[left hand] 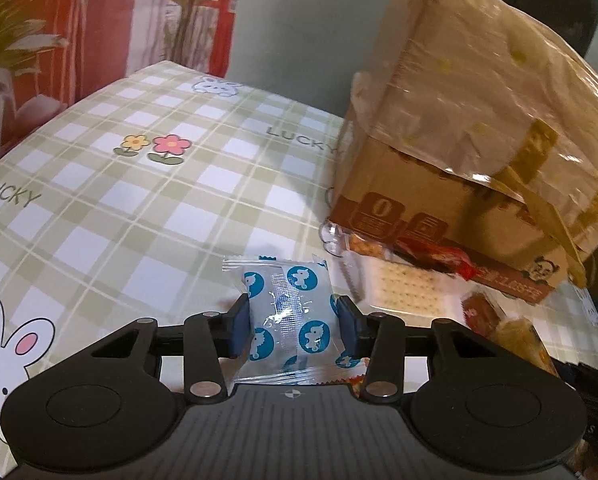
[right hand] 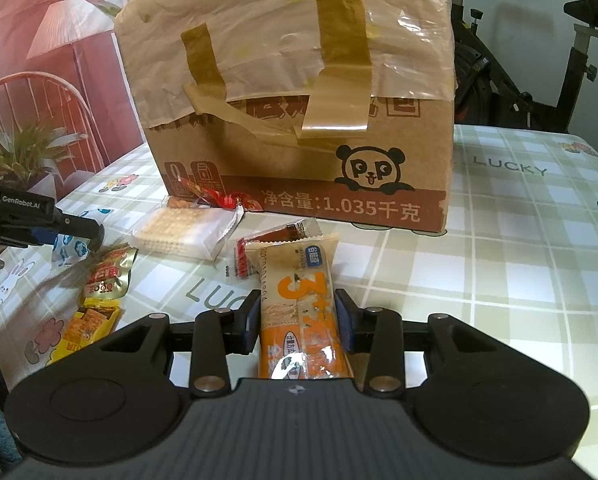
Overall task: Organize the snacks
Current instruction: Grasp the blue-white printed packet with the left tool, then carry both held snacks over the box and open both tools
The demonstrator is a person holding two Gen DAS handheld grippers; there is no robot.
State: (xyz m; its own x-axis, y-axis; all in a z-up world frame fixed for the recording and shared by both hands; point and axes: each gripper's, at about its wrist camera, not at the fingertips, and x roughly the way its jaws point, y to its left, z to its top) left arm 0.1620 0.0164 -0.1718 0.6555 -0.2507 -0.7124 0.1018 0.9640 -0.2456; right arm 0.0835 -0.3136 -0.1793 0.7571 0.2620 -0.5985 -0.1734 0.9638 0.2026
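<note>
We see each claw gripping a packet lengthwise: left claw [left hand: 293, 326] the blue-dotted sachet [left hand: 289, 322], right claw [right hand: 297, 320] the orange biscuit bar [right hand: 299, 312]; the cardboard box [right hand: 299, 112] probably lies dead ahead.

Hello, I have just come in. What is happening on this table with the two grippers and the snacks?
A person is sorting snacks with two handheld grippers. The left gripper is shut on a small white packet with blue round prints. The right gripper is shut on a long orange and cream biscuit bar. More snacks, among them a clear pack of square crackers, lie on the green checked tablecloth in front of a taped brown cardboard box with a panda drawing.
</note>
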